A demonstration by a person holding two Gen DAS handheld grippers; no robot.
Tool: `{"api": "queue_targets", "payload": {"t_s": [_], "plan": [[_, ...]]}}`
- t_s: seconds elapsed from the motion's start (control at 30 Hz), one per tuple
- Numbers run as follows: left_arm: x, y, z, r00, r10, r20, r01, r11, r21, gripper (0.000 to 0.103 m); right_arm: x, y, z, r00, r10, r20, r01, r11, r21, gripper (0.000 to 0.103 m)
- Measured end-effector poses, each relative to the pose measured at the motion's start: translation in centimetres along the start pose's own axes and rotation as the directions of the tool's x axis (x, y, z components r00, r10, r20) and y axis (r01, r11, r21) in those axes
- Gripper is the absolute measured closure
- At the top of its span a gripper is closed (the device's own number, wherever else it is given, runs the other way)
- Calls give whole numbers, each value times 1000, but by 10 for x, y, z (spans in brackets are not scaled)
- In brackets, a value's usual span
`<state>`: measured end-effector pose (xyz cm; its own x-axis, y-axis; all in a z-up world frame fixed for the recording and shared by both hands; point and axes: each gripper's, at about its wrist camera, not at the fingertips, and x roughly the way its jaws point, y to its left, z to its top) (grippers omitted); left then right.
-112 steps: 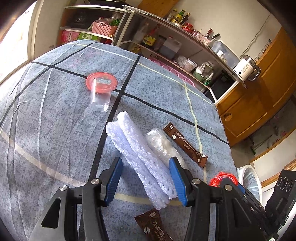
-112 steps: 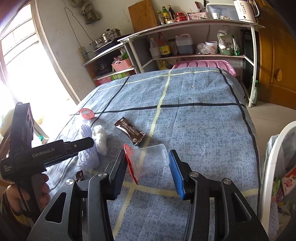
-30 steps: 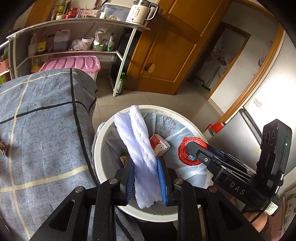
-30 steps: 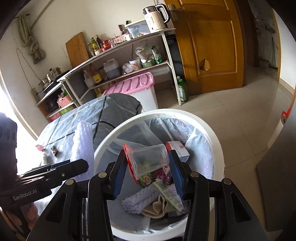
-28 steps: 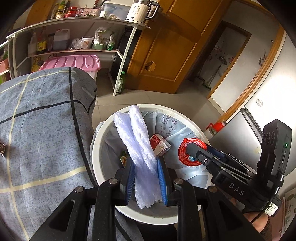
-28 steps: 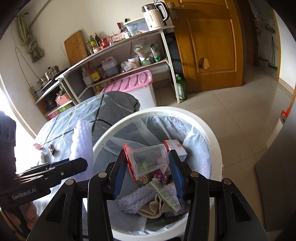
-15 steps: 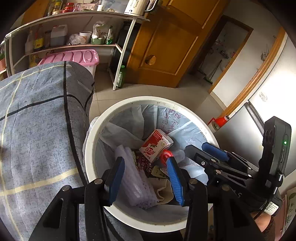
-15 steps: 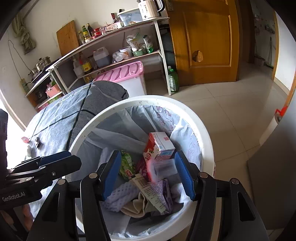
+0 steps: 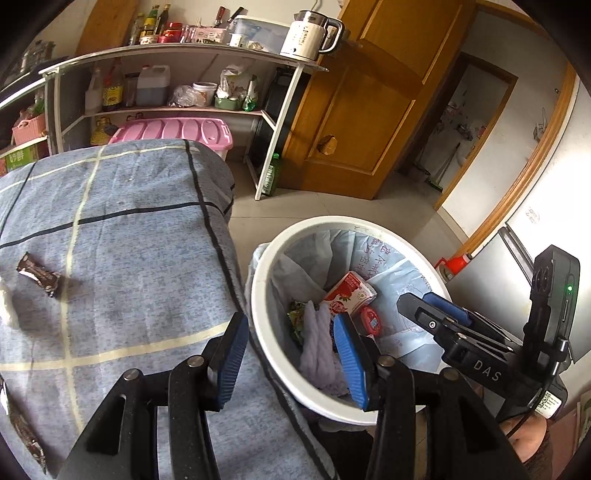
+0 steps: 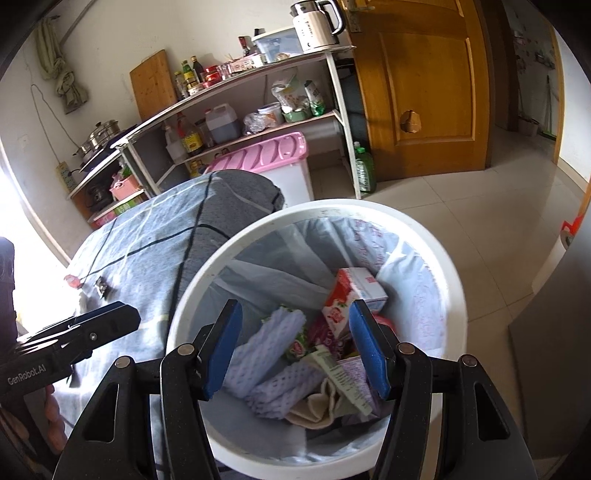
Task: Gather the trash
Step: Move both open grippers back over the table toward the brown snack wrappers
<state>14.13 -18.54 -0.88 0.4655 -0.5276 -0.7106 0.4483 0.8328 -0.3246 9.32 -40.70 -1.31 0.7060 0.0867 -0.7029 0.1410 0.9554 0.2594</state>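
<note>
A white trash bin (image 9: 258, 280) with a pale liner stands beside the table; it also shows in the right wrist view (image 10: 454, 280). Inside lie white foam netting (image 10: 280, 325), a red carton (image 10: 347, 295) and the red-lidded cup (image 9: 370, 320). My left gripper (image 9: 291, 362) is open and empty, straddling the bin's near rim. My right gripper (image 10: 295, 347) is open and empty above the bin. A brown coffee sachet (image 9: 38, 275) lies on the grey-blue tablecloth (image 9: 129, 258), left of my left gripper. Another sachet (image 9: 22, 432) lies at the lower left edge.
A shelf rack (image 9: 184, 107) with bottles, a kettle (image 9: 310, 35) and a pink-lidded box (image 9: 173, 129) stands behind the table. A wooden door (image 10: 424, 92) is to the right. A red cup lid (image 10: 74, 281) sits far back on the table.
Both grippers have opened. The foam netting dropped from the left gripper and the cup from the right into the bin. My left gripper has swung back left toward the table.
</note>
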Motion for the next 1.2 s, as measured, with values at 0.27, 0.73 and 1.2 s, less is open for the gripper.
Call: {"api": "queue_targets", "payload": {"t_s": [0.27, 0.73, 1.2], "plan": [[-40, 46, -12, 996, 75, 55, -70, 994, -85, 54, 0, 36, -5, 998, 62, 6, -62, 997, -41, 42], [-91, 122, -47, 964, 255, 73, -236, 951, -200, 54, 17, 102, -14, 987, 157, -34, -160, 979, -130, 42], [-108, 175, -82, 909, 416, 2, -398, 871, -290, 54, 36, 161, -24, 968, 234, -92, -248, 945, -212, 42]]}}
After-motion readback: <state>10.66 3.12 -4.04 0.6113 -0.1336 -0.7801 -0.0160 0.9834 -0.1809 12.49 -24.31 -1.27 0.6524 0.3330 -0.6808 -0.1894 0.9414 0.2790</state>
